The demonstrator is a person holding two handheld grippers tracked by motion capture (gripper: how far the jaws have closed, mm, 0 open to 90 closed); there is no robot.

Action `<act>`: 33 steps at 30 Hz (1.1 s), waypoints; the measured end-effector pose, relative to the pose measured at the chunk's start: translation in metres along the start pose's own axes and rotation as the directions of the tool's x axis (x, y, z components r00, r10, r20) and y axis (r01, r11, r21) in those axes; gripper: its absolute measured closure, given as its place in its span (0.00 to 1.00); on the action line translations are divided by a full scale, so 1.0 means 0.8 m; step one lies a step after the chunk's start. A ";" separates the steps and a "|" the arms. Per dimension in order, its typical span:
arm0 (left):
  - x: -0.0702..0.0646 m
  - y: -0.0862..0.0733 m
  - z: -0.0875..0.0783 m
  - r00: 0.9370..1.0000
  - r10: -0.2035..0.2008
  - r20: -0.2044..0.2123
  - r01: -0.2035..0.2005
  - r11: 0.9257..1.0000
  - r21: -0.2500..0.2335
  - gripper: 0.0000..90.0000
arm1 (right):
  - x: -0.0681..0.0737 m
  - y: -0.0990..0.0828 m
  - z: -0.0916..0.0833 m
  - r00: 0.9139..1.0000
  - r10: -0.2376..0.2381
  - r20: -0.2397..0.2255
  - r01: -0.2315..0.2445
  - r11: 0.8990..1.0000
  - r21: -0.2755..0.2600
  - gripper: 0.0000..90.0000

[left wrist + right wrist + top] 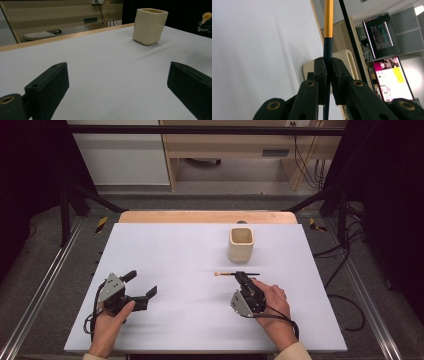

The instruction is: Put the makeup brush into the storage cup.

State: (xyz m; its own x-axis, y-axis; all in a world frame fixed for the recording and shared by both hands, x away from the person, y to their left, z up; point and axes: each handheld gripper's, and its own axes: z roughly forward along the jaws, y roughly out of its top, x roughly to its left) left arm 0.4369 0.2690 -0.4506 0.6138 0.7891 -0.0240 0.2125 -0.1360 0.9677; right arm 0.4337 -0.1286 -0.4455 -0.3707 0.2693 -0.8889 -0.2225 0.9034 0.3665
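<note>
Here a thin brush (235, 274) is seen just right of the frame's centre in the high view, lying level across the picture, its pale tip to the left and its dark handle to the right. It is clamped by the right gripper (241, 276), whose jaws are pressed together on the handle. In the right gripper view the clamp is shown close up: the dark handle (327, 53) rises between the closed pads, and a gold band is met higher up the frame. Whether the brush is clear of the white table (175, 255) cannot be told.

Above the brush in the high view, a cream cup (241, 243) is stood upright on the table. The cup's rounded, square-sided wall (149, 26) is shown at the upper right of the left gripper view, and its edge (347, 56) is glimpsed behind the jaws in the right gripper view. Two lit monitors (392, 77) are taken in at the right of that view.

The left gripper (142, 292) is found at the lower left of the high view, well apart from the brush. Its jaws are spread wide and nothing is held between them.
</note>
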 end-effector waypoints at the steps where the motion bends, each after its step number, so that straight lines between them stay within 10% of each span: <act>1: 0.000 0.000 0.000 1.000 0.001 0.002 -0.001 1.000 -0.002 0.03 | -0.002 -0.002 0.000 1.000 0.005 0.009 -0.005 1.000 0.003 0.92; 17: 0.002 -0.002 0.003 1.000 -0.002 0.006 0.002 1.000 0.011 0.03 | -0.027 -0.041 -0.014 0.983 0.164 0.084 -0.167 0.985 0.038 0.92; 33: 0.004 -0.002 0.002 1.000 0.006 0.015 -0.006 1.000 0.002 0.03 | -0.046 -0.078 -0.020 0.904 0.418 0.086 -0.419 0.908 -0.013 0.92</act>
State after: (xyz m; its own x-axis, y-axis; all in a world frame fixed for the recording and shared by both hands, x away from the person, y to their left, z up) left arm 0.4399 0.2704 -0.4527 0.6261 0.7794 -0.0218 0.2099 -0.1417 0.9674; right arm 0.4467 -0.2002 -0.4312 -0.3511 0.6498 -0.6741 -0.0581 0.7035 0.7084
